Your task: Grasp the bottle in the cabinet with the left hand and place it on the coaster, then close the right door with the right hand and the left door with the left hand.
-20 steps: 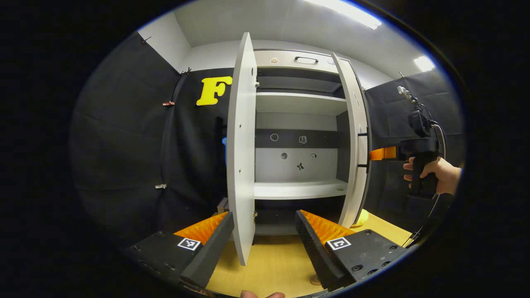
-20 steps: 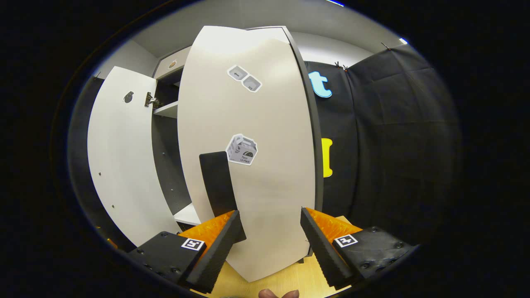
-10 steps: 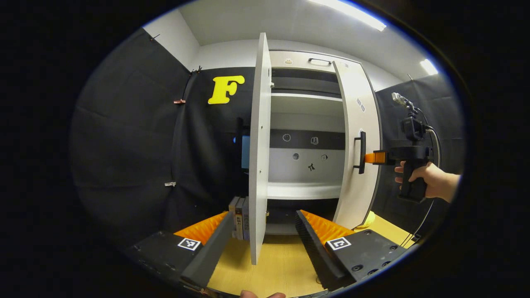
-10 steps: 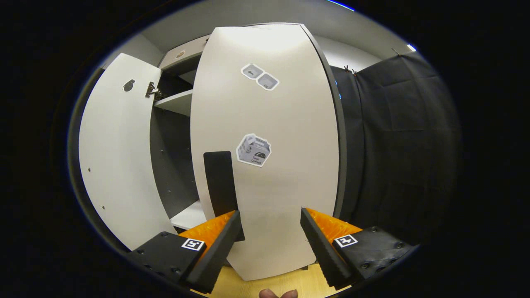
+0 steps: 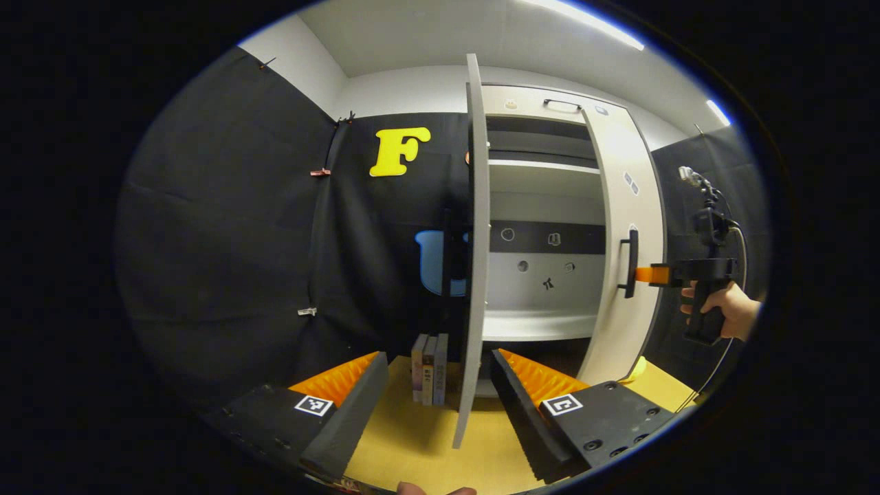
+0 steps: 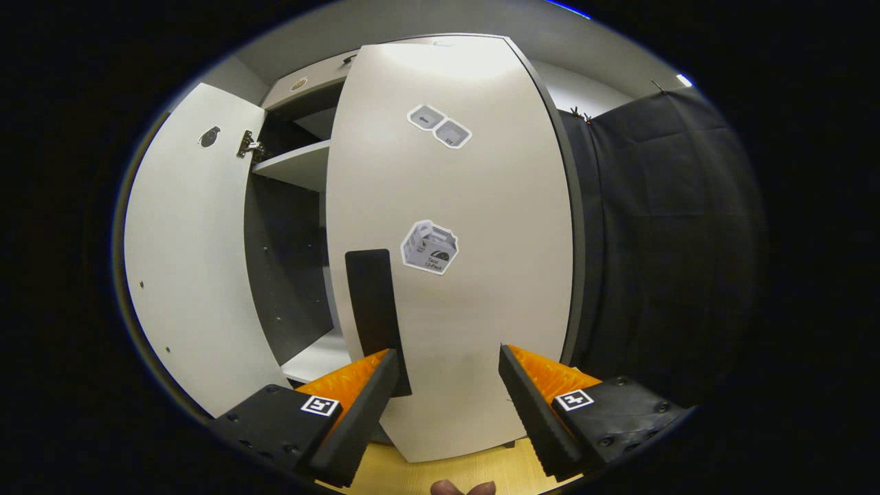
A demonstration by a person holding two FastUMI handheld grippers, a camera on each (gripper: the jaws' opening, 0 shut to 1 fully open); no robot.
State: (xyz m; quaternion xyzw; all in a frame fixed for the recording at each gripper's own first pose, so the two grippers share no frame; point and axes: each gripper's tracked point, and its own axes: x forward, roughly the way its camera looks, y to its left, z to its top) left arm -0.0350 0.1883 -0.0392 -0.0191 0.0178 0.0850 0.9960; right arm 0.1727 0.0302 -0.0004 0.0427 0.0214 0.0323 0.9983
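In the left gripper view the white cabinet [image 5: 543,323] stands with both doors ajar. Its left door [image 5: 476,275] is edge-on, just ahead of my open left gripper [image 5: 436,361], which holds nothing. The right door [image 5: 629,206] is swung most of the way in. A hand holds my right gripper [image 5: 650,275] with its fingertips against that door, beside the black handle [image 5: 629,263]. In the right gripper view the right door [image 6: 474,227] is close in front. My right gripper [image 6: 447,354] is open, its left finger next to the handle [image 6: 375,309]. The left door [image 6: 185,261] stands open at the left.
A few books [image 5: 430,368] stand upright on the wooden table [image 5: 412,447] left of the left door. Something yellow [image 5: 636,371] lies on the table behind the right door's lower edge. Black cloth walls close in the booth on both sides.
The right door has swung further toward shut with my right gripper against it. The left gripper view has shifted left, so the left door is now edge-on and the books show.
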